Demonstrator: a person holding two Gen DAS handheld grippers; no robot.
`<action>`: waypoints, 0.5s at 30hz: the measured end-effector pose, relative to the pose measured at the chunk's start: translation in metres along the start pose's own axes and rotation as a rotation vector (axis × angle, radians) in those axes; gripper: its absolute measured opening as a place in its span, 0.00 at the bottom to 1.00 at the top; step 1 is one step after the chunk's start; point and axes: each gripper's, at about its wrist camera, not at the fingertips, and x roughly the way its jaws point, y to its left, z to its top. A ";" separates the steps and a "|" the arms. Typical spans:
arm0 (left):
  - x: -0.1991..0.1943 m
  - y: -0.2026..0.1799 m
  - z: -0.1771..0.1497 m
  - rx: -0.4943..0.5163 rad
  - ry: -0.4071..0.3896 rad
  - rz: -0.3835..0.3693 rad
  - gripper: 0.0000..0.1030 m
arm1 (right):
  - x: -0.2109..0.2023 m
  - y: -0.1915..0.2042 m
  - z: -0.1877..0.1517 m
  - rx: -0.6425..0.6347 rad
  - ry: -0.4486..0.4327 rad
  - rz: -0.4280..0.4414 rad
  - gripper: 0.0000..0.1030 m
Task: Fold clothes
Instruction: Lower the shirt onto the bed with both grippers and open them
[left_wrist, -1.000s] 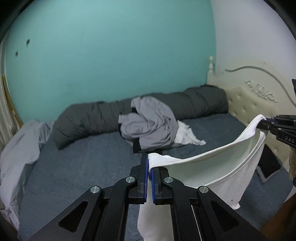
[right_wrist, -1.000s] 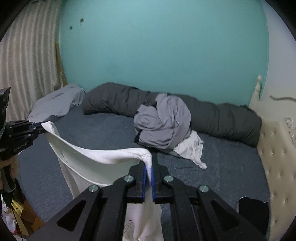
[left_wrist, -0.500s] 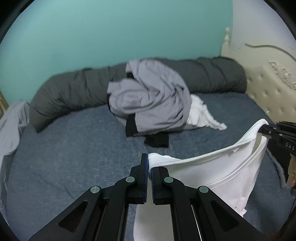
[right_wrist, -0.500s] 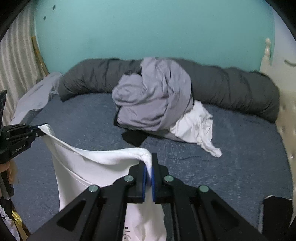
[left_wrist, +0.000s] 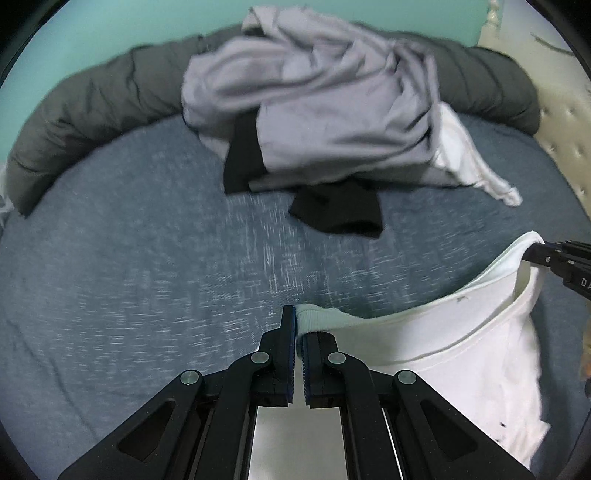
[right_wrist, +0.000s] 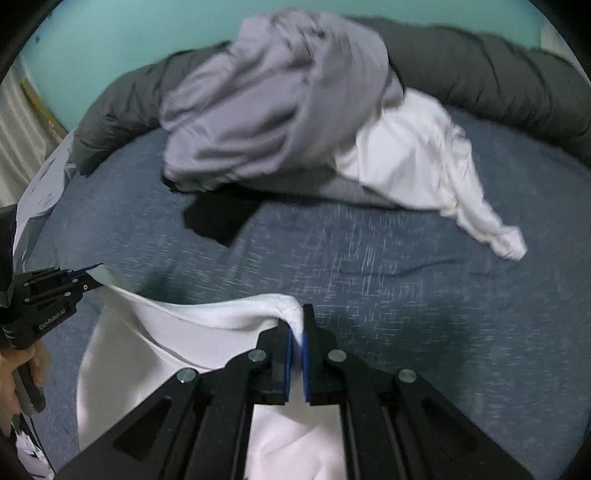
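Note:
A white T-shirt (left_wrist: 454, 354) hangs stretched between my two grippers, just above the blue-grey bed. My left gripper (left_wrist: 298, 325) is shut on one end of its top edge, the ribbed hem bunched at the pads. In the left wrist view, the right gripper (left_wrist: 535, 251) pinches the other end at the right. My right gripper (right_wrist: 297, 325) is shut on the white T-shirt (right_wrist: 177, 343) too. Its view shows the left gripper (right_wrist: 88, 275) at the far left, clamped on the cloth, held by a hand (right_wrist: 14, 373). The shirt's lower part hangs out of sight below.
A heap of clothes lies further up the bed: a grey garment (left_wrist: 321, 99), black pieces (left_wrist: 336, 210) and a crumpled white one (right_wrist: 424, 162). A dark grey rolled duvet (left_wrist: 92, 110) runs along the teal wall. A padded cream headboard (left_wrist: 569, 147) stands at the right.
Both grippers have come down and forward toward the bed with the shirt still stretched between them. The heap of clothes looks much closer and the wall has nearly left the view.

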 end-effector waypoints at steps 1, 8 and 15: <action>0.010 0.000 0.000 -0.001 0.007 0.001 0.03 | 0.009 -0.003 0.000 0.003 0.004 -0.003 0.04; 0.059 -0.004 0.009 -0.022 0.040 -0.049 0.04 | 0.055 -0.025 0.002 0.070 0.025 0.042 0.06; 0.058 0.009 0.007 -0.118 0.021 -0.124 0.27 | 0.052 -0.033 0.004 0.119 0.005 0.074 0.36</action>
